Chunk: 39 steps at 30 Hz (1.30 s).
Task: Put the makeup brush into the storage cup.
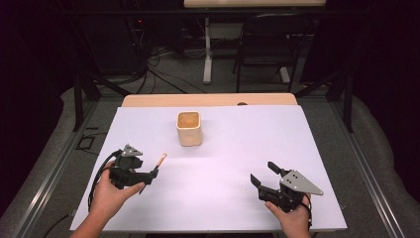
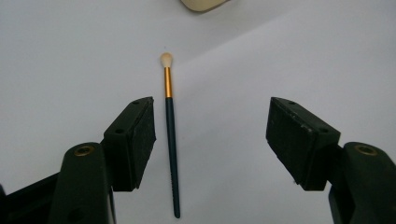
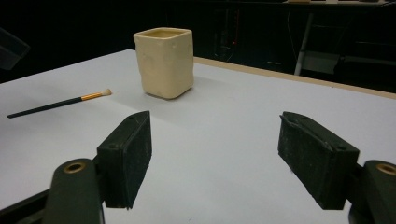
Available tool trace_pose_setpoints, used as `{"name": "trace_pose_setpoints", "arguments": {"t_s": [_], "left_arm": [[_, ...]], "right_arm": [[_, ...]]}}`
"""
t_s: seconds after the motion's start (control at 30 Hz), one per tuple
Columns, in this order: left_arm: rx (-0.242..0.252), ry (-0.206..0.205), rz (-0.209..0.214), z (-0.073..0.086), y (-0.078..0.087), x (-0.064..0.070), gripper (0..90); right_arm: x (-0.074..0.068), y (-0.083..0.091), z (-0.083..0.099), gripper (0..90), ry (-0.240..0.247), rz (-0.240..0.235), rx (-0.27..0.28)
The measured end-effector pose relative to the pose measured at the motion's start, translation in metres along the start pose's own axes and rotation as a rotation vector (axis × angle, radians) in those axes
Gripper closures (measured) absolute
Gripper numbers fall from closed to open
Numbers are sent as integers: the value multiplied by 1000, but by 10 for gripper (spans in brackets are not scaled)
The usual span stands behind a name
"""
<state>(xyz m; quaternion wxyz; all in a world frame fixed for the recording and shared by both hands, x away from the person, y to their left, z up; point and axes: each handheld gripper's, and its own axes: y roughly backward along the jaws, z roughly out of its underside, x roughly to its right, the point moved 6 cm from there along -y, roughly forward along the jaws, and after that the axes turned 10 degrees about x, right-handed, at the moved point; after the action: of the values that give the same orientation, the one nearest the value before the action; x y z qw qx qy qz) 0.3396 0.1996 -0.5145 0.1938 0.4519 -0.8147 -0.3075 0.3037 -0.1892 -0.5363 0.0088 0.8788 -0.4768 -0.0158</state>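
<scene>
A thin paintbrush with a dark handle, gold ferrule and pale tip lies flat on the white table cover. In the left gripper view the paintbrush lies between the open jaws, close to the left one and untouched. My left gripper hovers just behind the brush's handle end. A cream square cup stands upright beyond the brush, toward the table's far middle. My right gripper is open and empty at the near right. The right gripper view looks toward the cup and brush.
The cup's lower edge shows at the top of the left gripper view. A strip of bare wooden tabletop runs along the far edge. Behind the table stand a black chair and another table's leg.
</scene>
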Motion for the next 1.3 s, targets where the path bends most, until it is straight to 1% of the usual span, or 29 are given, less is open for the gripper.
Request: {"name": "trace_pose_setpoints", "arguments": {"t_s": [0.27,0.37,0.57,0.63,0.7,0.83,0.93,1.07,1.17,1.3], "left_arm": [[-63,1,-9,2,-4,-6,331],[-70,-1,-20,2,-5,-8,332],[-87,2,-28,1,-4,-11,338],[-85,3,-34,0,-5,-12,341],[-89,3,-34,0,-5,-13,343],[-106,2,-39,0,-6,-16,346],[-122,0,-43,-1,-8,-17,348],[-146,-4,-46,-5,-10,-19,348],[-154,-2,-50,-7,-13,-20,348],[-185,-1,-54,-10,-16,-23,357]], "right_arm": [[0,0,0,258,0,-1,-4],[0,0,0,258,-1,1,-4],[0,0,0,259,-6,2,1],[0,1,0,259,4,-2,-15],[-1,1,0,259,1,-4,-9],[-1,1,0,259,2,-5,-15],[0,1,0,259,2,-3,-10],[-1,0,0,259,-4,-3,-8],[-1,0,0,260,-4,-3,-8],[-1,0,1,259,-11,-2,-20]]}}
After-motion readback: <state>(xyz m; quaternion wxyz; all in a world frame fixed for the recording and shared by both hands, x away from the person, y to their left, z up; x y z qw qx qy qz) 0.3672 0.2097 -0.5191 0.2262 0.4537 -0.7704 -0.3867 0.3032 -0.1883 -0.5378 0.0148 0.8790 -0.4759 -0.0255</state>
